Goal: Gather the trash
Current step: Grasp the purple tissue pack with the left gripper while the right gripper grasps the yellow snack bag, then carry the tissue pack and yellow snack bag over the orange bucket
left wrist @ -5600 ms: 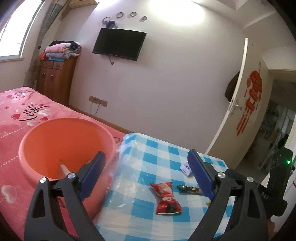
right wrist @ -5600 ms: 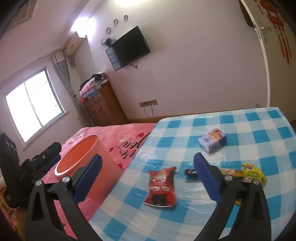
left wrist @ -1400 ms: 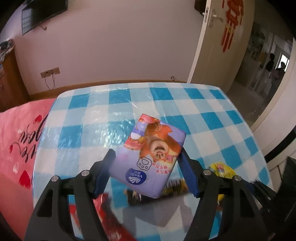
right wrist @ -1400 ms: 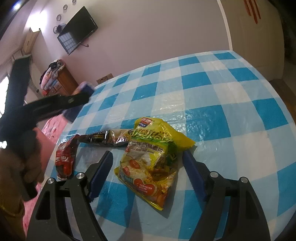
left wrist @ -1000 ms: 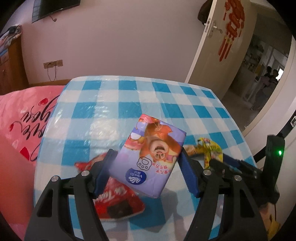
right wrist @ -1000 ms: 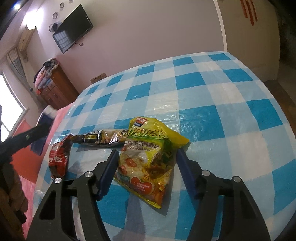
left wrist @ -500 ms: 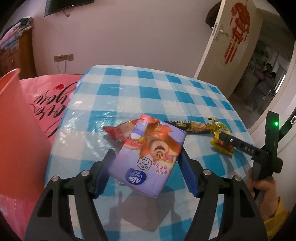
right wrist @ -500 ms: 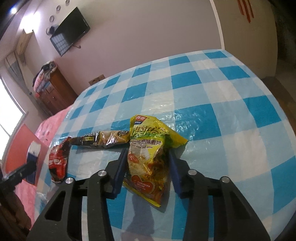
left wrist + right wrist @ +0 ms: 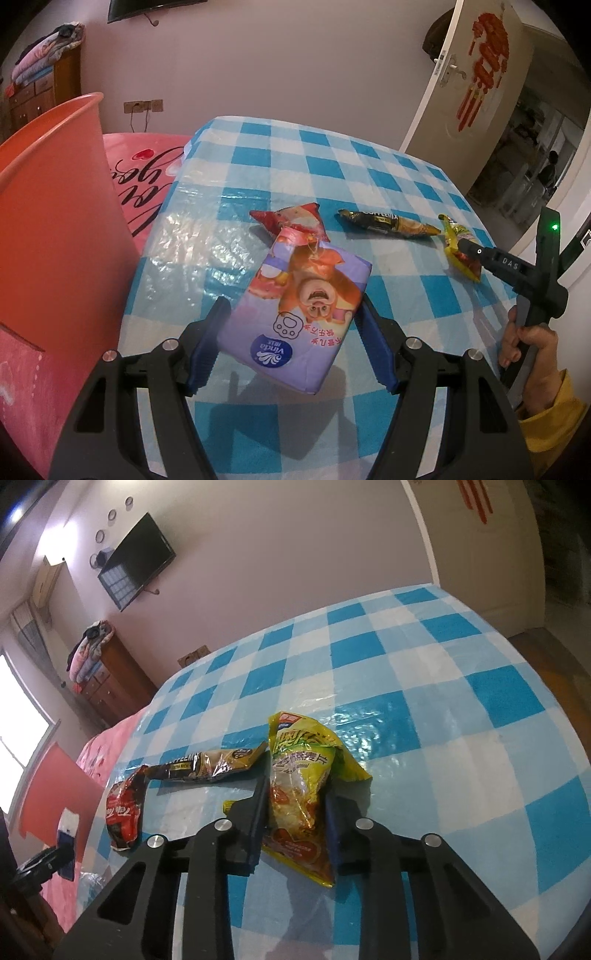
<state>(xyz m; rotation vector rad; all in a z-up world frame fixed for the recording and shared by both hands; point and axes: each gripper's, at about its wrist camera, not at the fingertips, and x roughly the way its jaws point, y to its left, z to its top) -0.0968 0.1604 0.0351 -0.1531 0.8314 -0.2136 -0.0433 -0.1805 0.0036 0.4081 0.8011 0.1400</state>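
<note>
My left gripper [image 9: 291,325] is shut on a purple tissue pack [image 9: 295,317] and holds it above the blue checked table [image 9: 258,162], right of the orange bin [image 9: 48,206]. My right gripper [image 9: 295,801] is shut on a yellow snack bag [image 9: 299,775] that lies on the table; it also shows in the left wrist view [image 9: 460,254]. A red wrapper [image 9: 291,221] [image 9: 123,812] and a dark coffee sachet [image 9: 388,223] [image 9: 207,766] lie on the table between the grippers.
A pink bedspread [image 9: 144,177] lies beside the table and under the bin. A wooden dresser [image 9: 110,686] stands by the far wall. An open door [image 9: 476,81] is at the right. The table edge drops off at the right [image 9: 569,738].
My left gripper carried the tissue pack back toward the bin, which now fills the left side. My right gripper closed its jaws onto the yellow snack bag.
</note>
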